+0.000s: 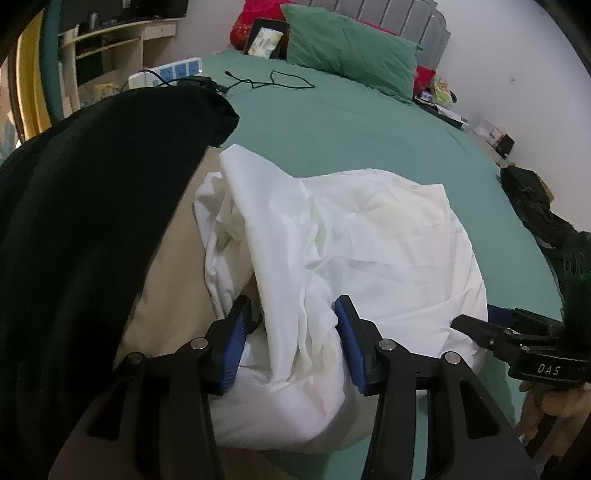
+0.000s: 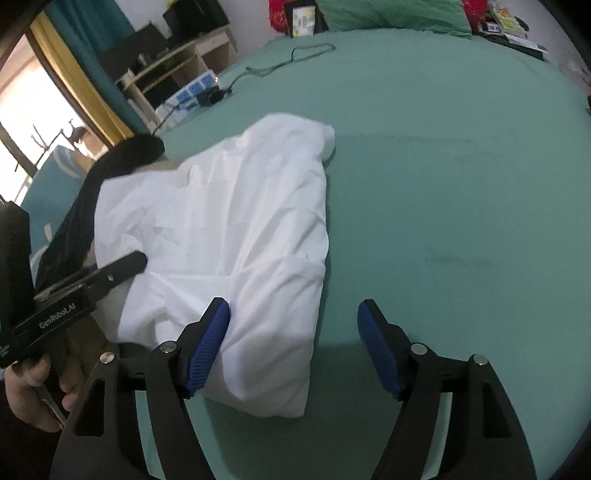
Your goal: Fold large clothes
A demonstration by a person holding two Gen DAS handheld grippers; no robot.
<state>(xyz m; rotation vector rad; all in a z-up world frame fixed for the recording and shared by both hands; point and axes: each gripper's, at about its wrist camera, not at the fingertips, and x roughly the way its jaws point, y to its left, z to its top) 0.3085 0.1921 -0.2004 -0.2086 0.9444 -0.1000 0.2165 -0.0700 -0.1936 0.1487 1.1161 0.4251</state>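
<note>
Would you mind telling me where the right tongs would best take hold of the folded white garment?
Probably at the near right corner of the white garment. The right tongs stand open just above it, and that edge lies free on the green sheet, so come in from the right, low along the sheet.

A home bedroom: a bed (image 1: 369, 122) with a green sheet, a green pillow (image 1: 351, 48) against the headboard (image 1: 402, 14) at the top, shelves (image 1: 110, 44) upper left.

Right of the white garment (image 2: 221, 236) the green sheet (image 2: 443, 184) lies bare (black clothing (image 1: 92, 203) crowds the left).
</note>
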